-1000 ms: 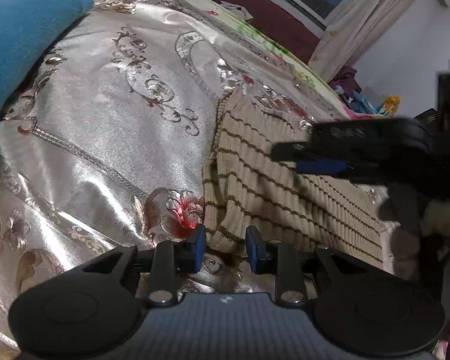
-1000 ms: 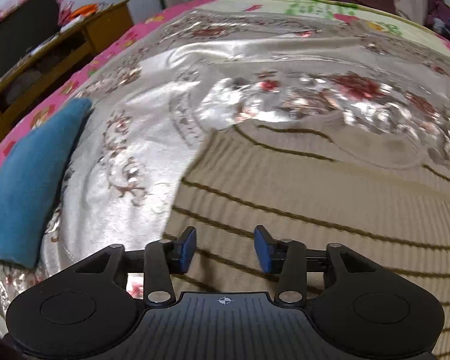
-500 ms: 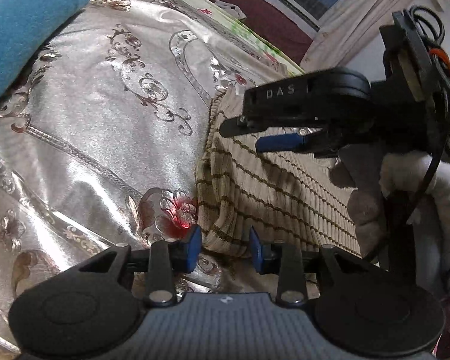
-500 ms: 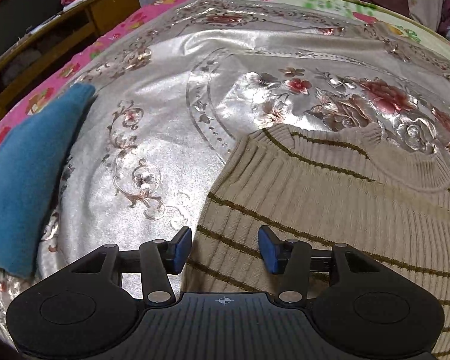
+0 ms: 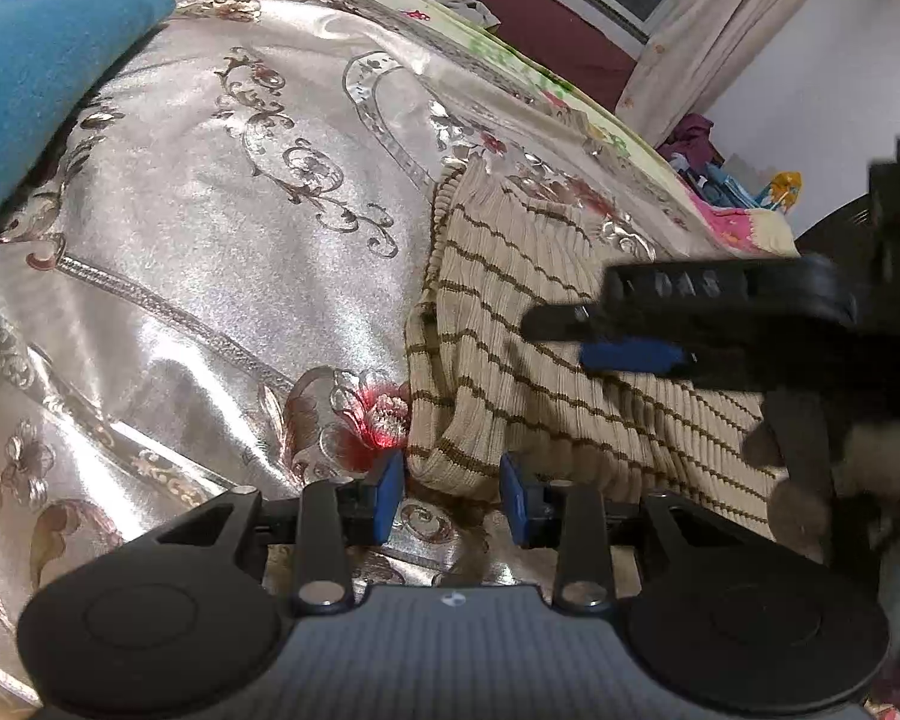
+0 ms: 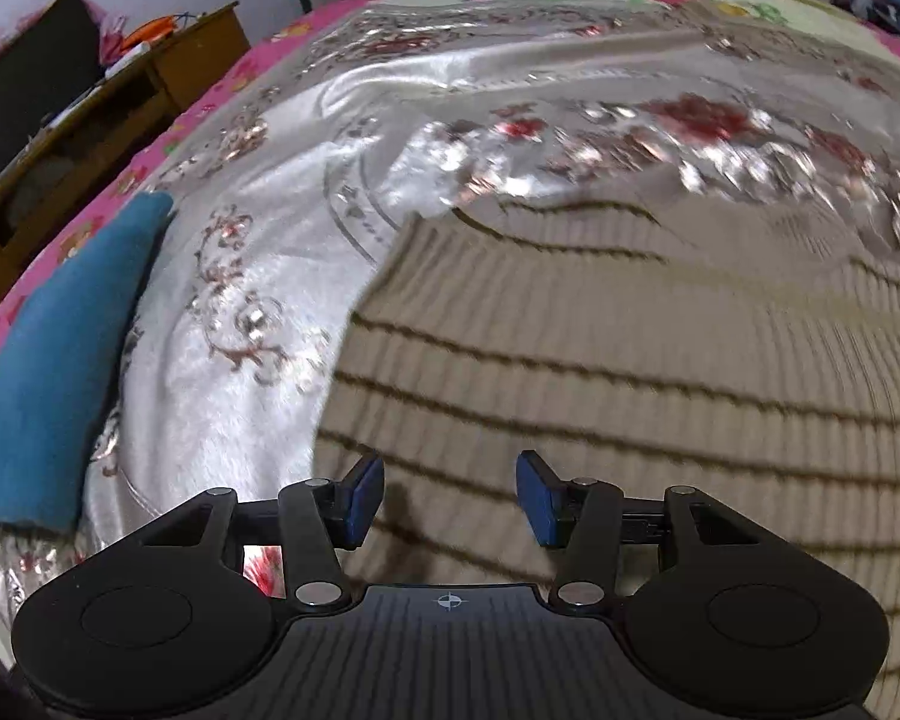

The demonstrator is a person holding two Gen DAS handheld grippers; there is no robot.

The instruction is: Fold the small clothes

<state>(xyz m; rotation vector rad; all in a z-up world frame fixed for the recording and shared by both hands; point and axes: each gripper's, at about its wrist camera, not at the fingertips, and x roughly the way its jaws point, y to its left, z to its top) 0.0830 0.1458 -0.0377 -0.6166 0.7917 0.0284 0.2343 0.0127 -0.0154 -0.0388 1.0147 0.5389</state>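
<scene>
A beige ribbed sweater with thin brown stripes (image 5: 510,330) lies folded on the silver flowered bedspread (image 5: 210,240). My left gripper (image 5: 450,495) is open, its blue pads on either side of the sweater's near folded corner. My right gripper (image 6: 447,498) is open and empty, low over the sweater (image 6: 630,360) near its left edge. The right gripper also shows in the left wrist view (image 5: 624,336), hovering just above the sweater's middle, held by a gloved hand.
A folded blue cloth (image 5: 36,78) lies at the left of the bedspread and also shows in the right wrist view (image 6: 54,360). A wooden desk (image 6: 90,120) stands beyond the bed's left side. A curtain (image 5: 702,30) and clutter are at the far right.
My right gripper rose over the sweater, then came back down and toward the right, low over the cloth. My left gripper stayed open at the sweater's near corner.
</scene>
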